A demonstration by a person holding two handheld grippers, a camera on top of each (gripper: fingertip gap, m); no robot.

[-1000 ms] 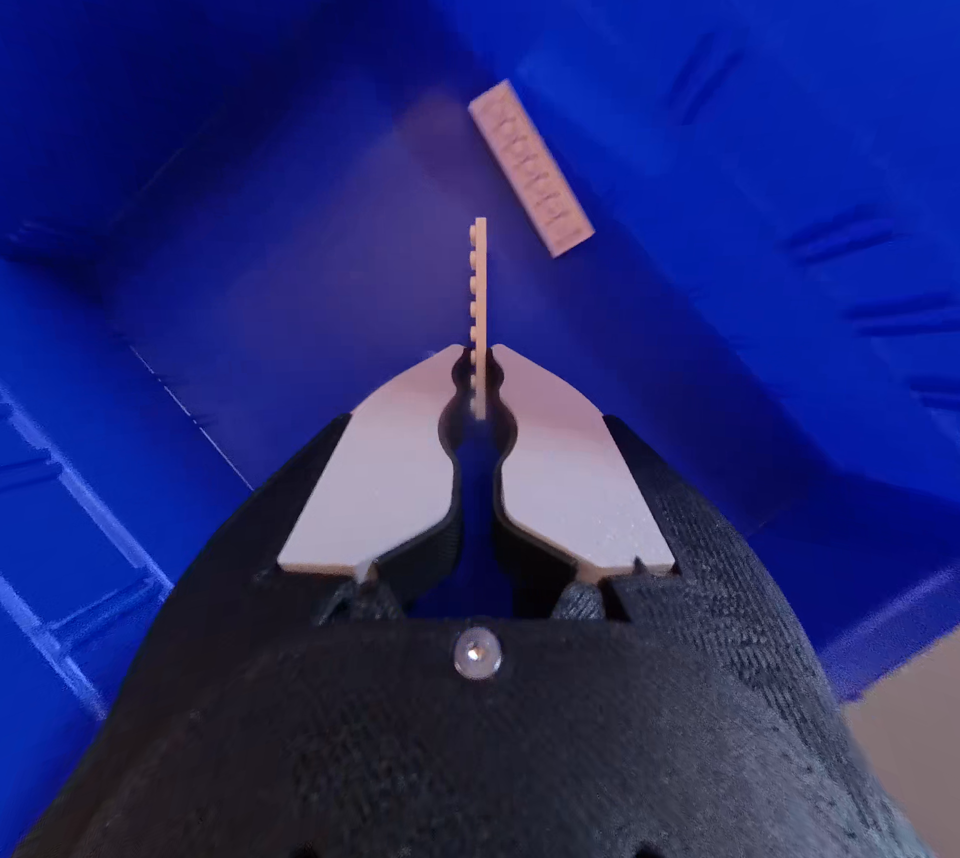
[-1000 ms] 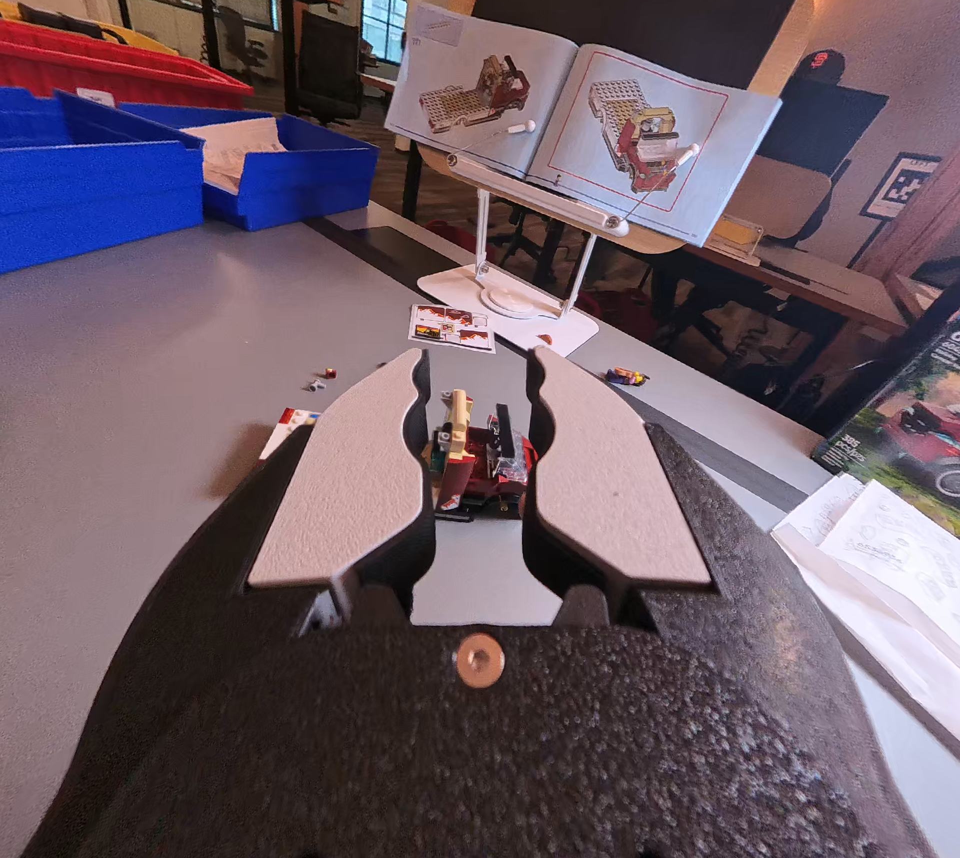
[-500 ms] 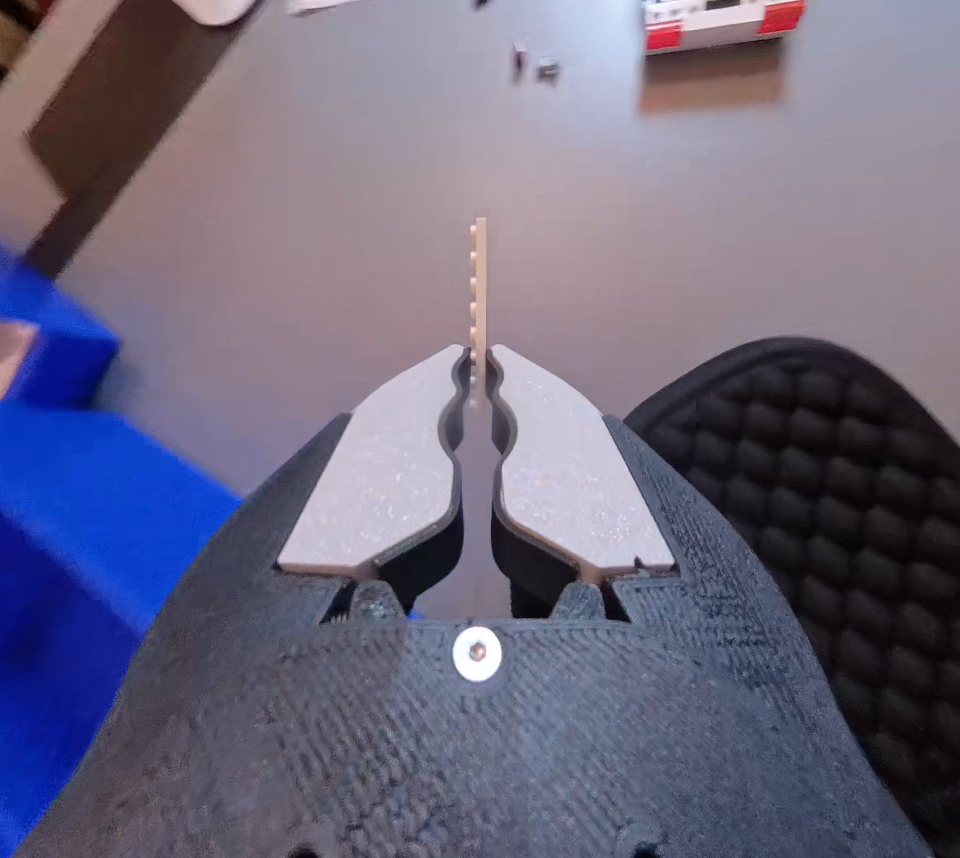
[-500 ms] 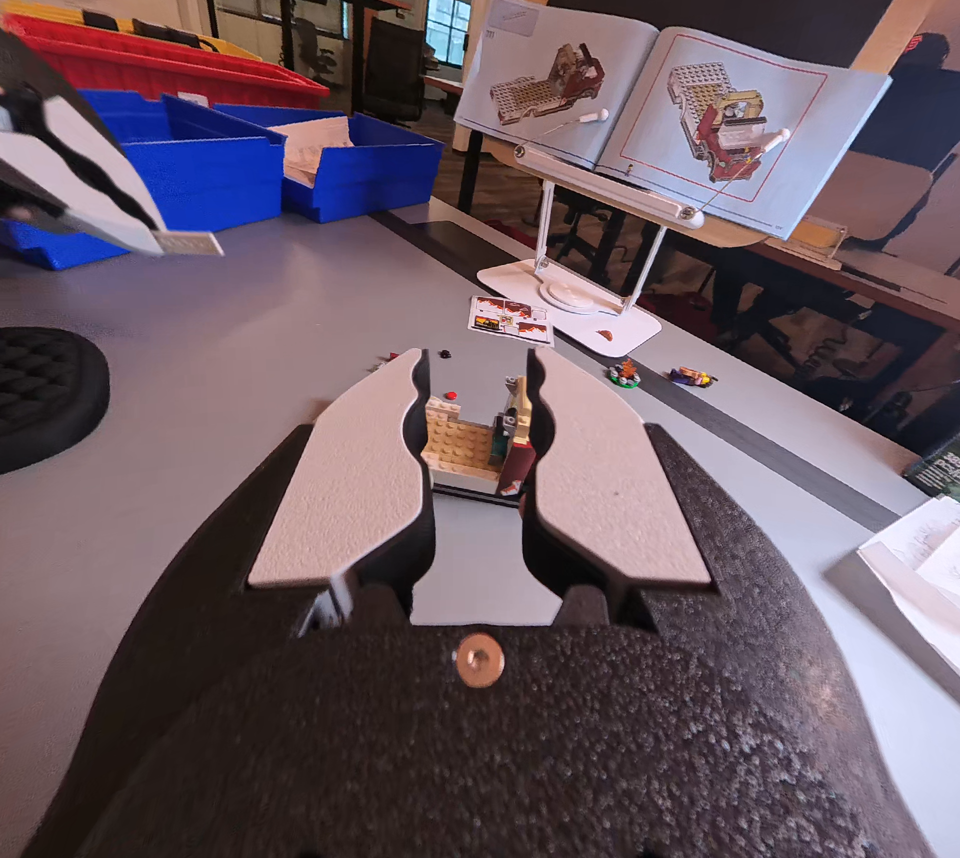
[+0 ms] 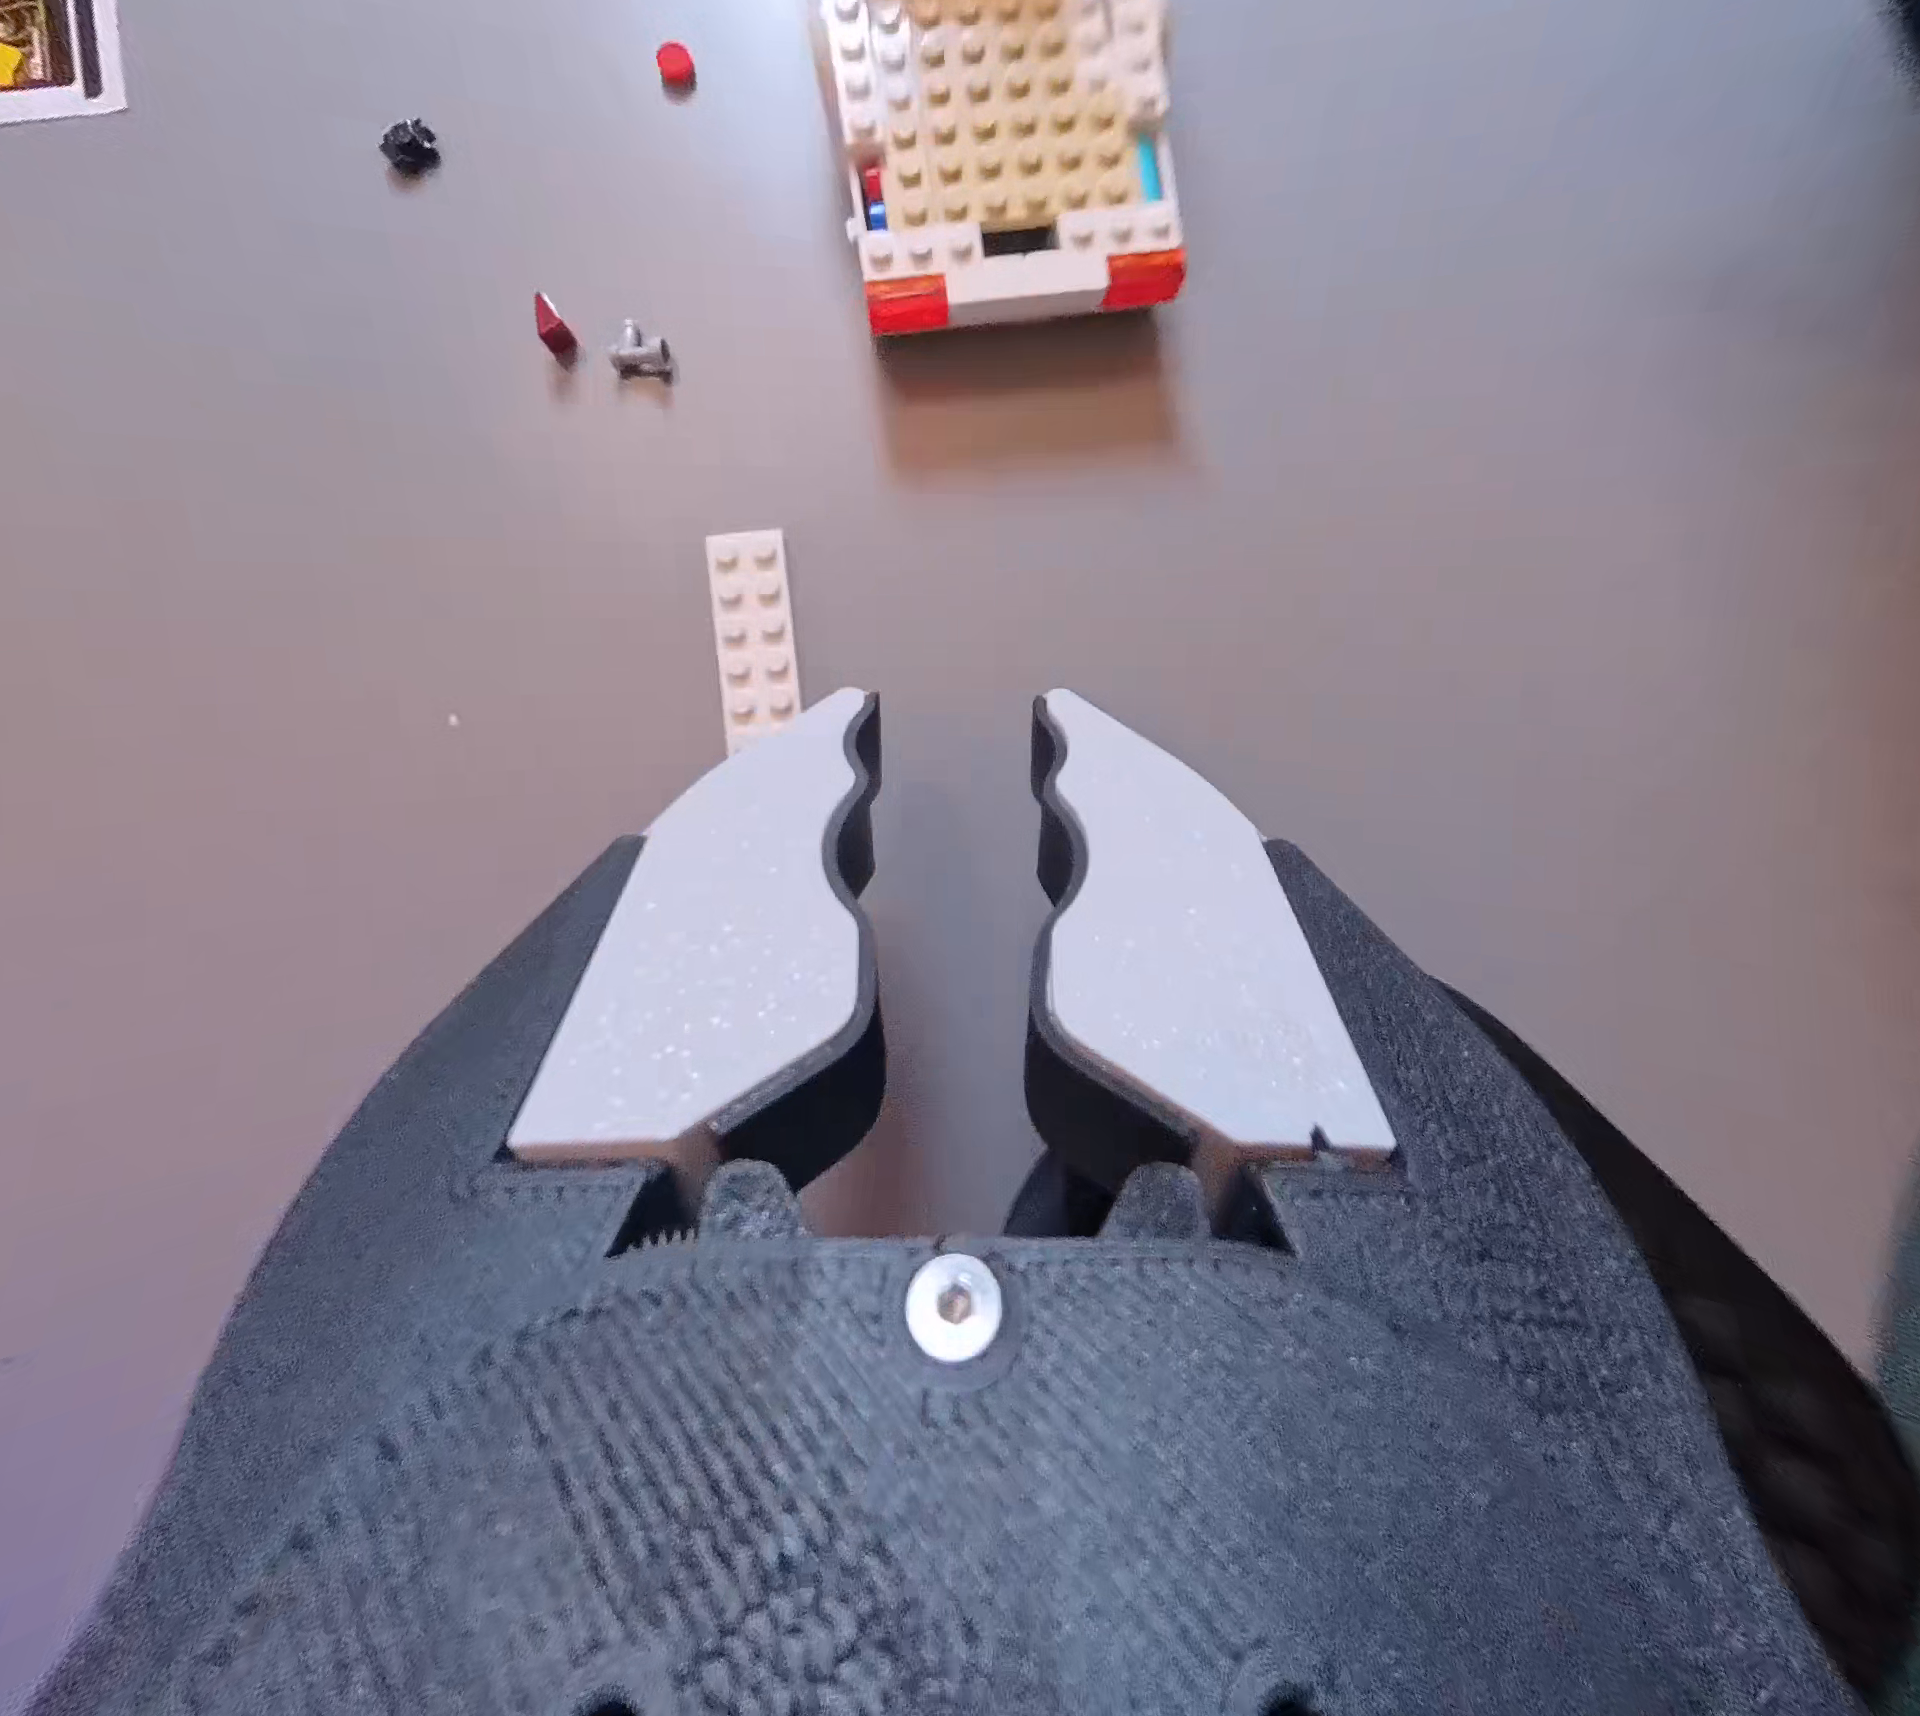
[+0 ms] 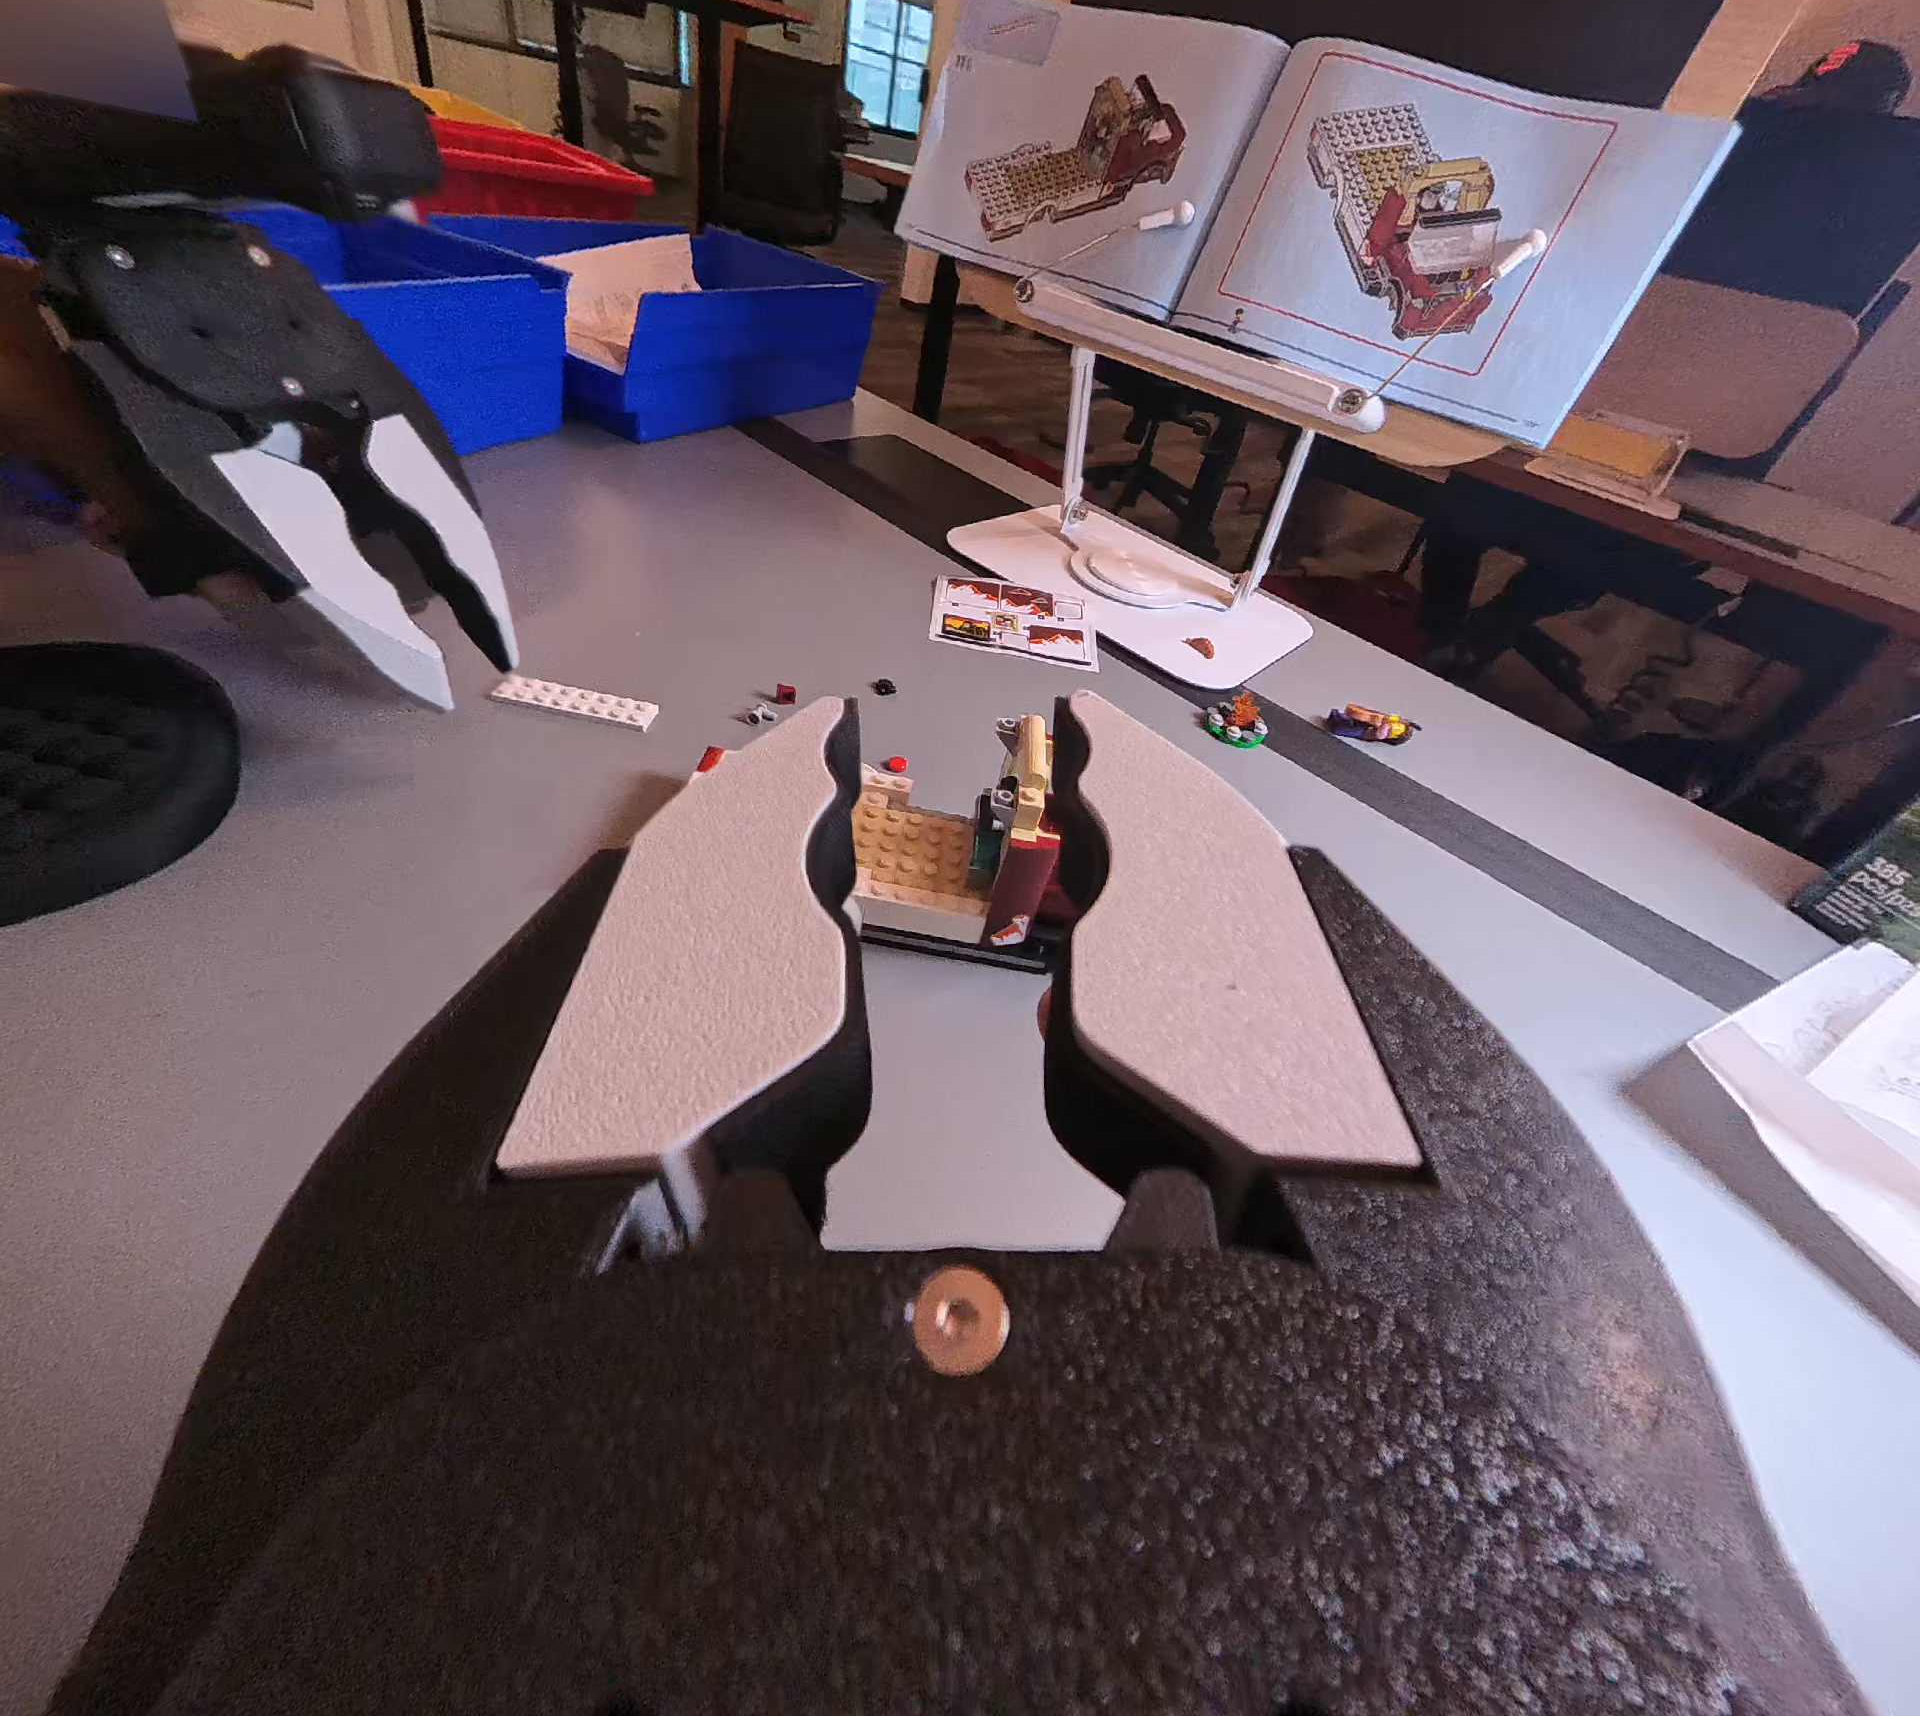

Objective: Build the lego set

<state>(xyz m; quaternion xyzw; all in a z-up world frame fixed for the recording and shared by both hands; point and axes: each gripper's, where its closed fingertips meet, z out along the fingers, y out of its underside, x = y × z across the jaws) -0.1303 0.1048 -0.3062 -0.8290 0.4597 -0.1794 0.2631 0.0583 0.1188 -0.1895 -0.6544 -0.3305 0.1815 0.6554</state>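
Note:
My left gripper [image 5: 954, 710] is open and empty just above the grey table. A long white lego plate [image 5: 755, 632] lies flat on the table just ahead and left of its left fingertip; it also shows in the right wrist view [image 6: 575, 702]. The part-built lego truck [image 5: 997, 77], with a tan studded bed, white walls and red rear corners, sits farther ahead. My right gripper [image 6: 956, 716] is open, low over the table, with the truck [image 6: 951, 845] seen between its fingers. The left gripper [image 6: 457, 658] shows at the left of that view.
Small loose pieces lie left of the truck: a red round stud [image 5: 675, 61], a black bit [image 5: 410, 144], a dark red slope [image 5: 554, 321], a grey part [image 5: 639, 352]. An open instruction book [image 6: 1299, 201] on a white stand, a sticker sheet [image 6: 1013, 632], blue bins [image 6: 717, 326] and a black pad [image 6: 94, 762] surround them. The tips of one gripper are about 25 cm away from the tips of the other. My left gripper is the nearer one to the long white lego plate [image 5: 755, 632]: about 4 cm, against 25 cm. It is also in sight in the right wrist view [image 6: 606, 705].
My left gripper moved from the blue bin to the table, opened and let go of the white plate, which now lies flat. The right gripper stayed open near the truck.

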